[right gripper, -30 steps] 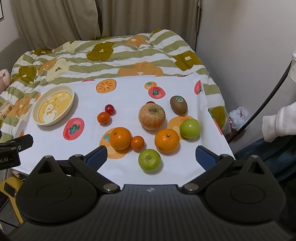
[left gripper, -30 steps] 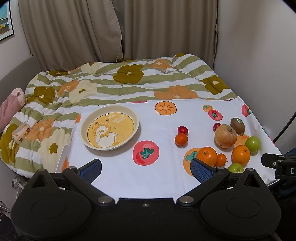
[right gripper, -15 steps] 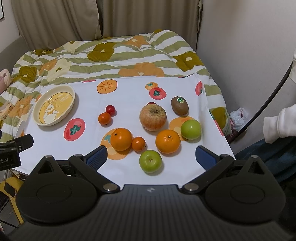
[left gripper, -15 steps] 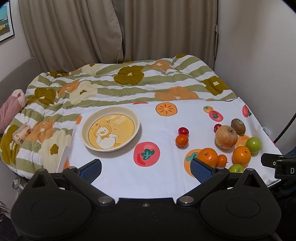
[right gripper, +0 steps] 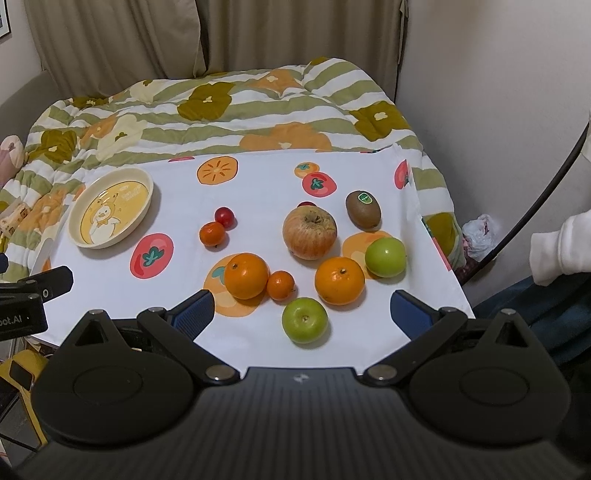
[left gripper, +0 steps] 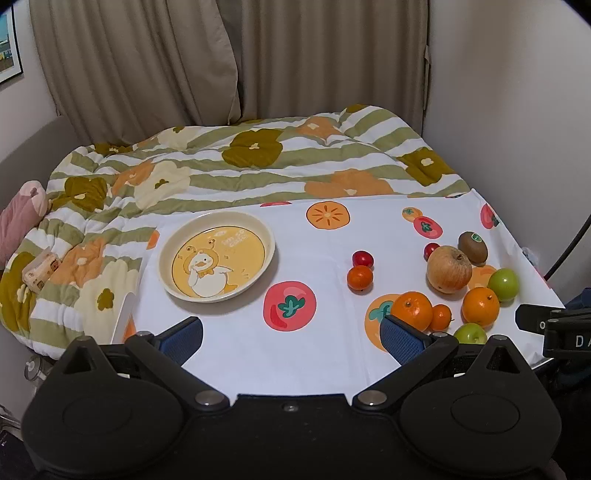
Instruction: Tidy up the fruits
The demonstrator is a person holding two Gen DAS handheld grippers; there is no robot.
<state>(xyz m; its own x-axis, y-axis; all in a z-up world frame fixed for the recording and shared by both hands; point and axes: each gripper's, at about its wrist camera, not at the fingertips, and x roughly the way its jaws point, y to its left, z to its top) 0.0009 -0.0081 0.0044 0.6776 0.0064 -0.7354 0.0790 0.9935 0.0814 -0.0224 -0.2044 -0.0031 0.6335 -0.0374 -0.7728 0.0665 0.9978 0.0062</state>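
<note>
The left gripper point(left gripper: 291, 338) is spread wide and grasps nothing; its two blue pads sit at the lower part of the left wrist frame, above the near edge of the white cloth point(left gripper: 236, 354). The right gripper point(right gripper: 301, 314) is also spread wide and empty, and one green apple point(right gripper: 304, 320) lies between its pads in the lower centre of the right wrist frame, not touched by them.

Just above this apple, in the middle of the frame, are a large orange point(right gripper: 246, 275) touching a small tangerine point(right gripper: 280, 284), and to the right a second orange point(right gripper: 339, 281). A second green apple point(right gripper: 385, 257) is right of it, near the cloth edge. Higher stands a big reddish apple point(right gripper: 309, 232), and a kiwi point(right gripper: 363, 209) with a green sticker is at its upper right. Left of centre a small orange fruit point(right gripper: 212, 234) touches a small red fruit point(right gripper: 225, 217).

The yellow plate point(right gripper: 85, 241) with a duck picture is in the left middle of the frame, empty, well apart from the fruits. Behind the cloth is a striped flower blanket point(right gripper: 229, 110), and curtains point(right gripper: 258, 33) fill the top. A white sleeve point(right gripper: 561, 245) shows at the right edge
</note>
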